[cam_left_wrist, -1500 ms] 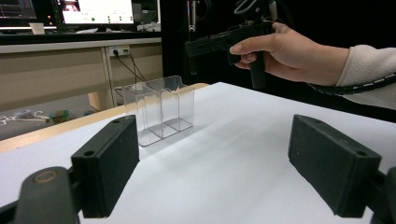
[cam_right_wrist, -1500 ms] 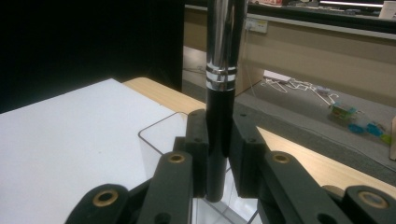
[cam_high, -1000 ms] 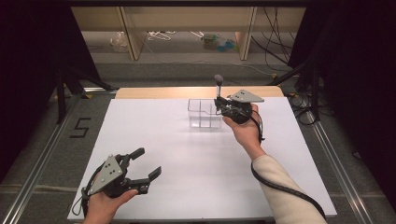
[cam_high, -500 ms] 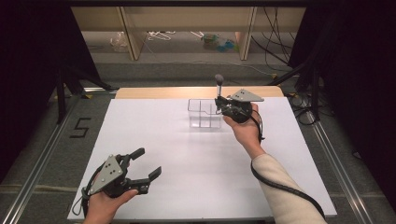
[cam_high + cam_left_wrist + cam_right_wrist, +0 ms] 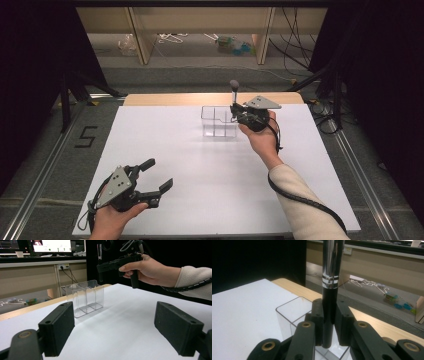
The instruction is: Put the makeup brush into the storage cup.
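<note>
A clear plastic organizer (image 5: 218, 121) with several compartments stands on the white table (image 5: 210, 170) near its far edge. My right gripper (image 5: 235, 111) is shut on a black and chrome brush handle (image 5: 330, 290), holding it upright over the organizer's right side (image 5: 294, 315). The handle's grey tip (image 5: 234, 85) points up. From the left gripper view the organizer (image 5: 85, 298) appears with the right gripper (image 5: 101, 270) above it. My left gripper (image 5: 159, 175) rests open at the near left of the table, with nothing between its pads (image 5: 58, 326).
A wooden strip (image 5: 210, 98) borders the table's far edge. Beyond it lie a floor with cables and small litter (image 5: 235, 45) and a shelf unit. A "5" (image 5: 86, 136) is marked on the floor at left. Metal rails run along both sides.
</note>
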